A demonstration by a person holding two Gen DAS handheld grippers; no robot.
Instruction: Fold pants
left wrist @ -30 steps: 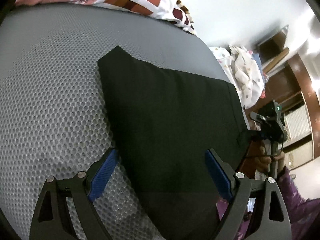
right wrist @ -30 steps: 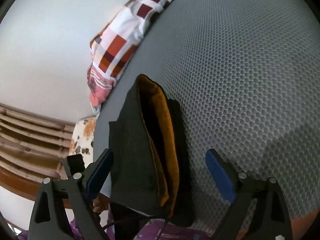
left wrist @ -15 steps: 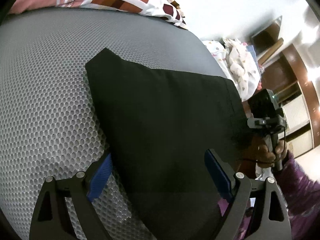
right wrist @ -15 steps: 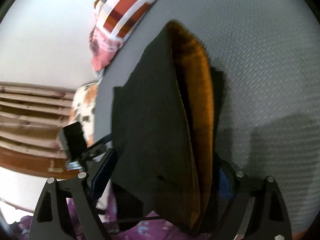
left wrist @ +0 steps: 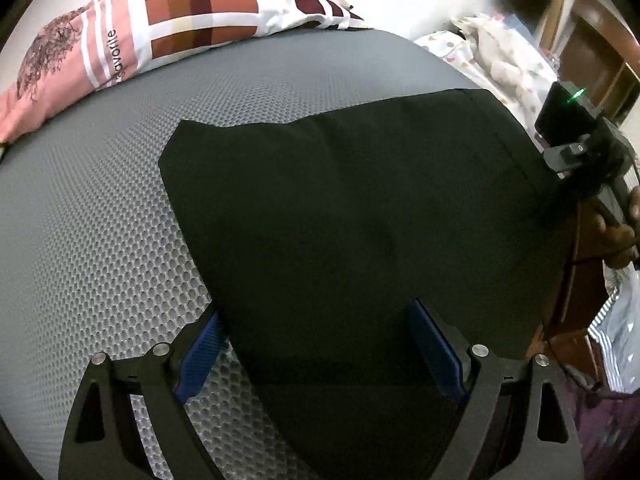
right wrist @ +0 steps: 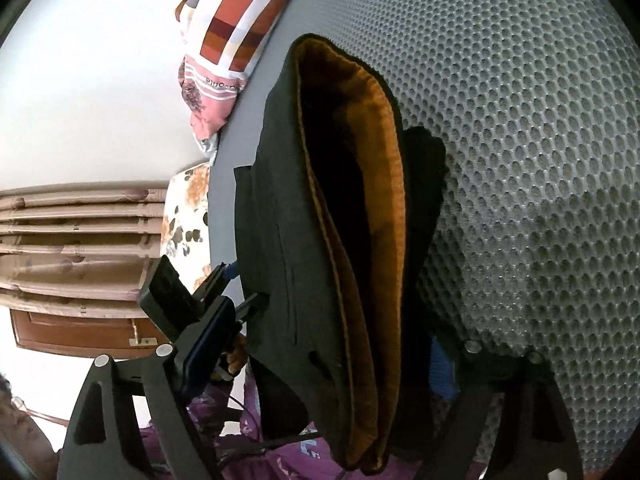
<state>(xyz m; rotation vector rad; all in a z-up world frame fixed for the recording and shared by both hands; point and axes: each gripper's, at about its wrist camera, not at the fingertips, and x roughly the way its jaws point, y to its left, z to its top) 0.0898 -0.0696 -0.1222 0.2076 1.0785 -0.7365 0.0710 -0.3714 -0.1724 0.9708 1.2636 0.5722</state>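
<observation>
Straddling the folded black pants (left wrist: 360, 220) on the bed (left wrist: 100, 240), our left tool (left wrist: 320, 356) gapes wide; our right tool's (right wrist: 320, 356) jaws are closing around their edge.

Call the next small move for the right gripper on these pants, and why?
Probably finish closing the right gripper on the black pants. Its jaws are closing with the folded edge and orange lining between them, pads not visibly pressing yet. The left gripper straddles the other end on the grey mattress, open.

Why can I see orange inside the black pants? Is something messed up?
Nothing is torn. The black pants gape open at their end, showing the orange lining. The layers aren't lying flat on the grey mesh bed yet, so the fold looks puffy there.
</observation>
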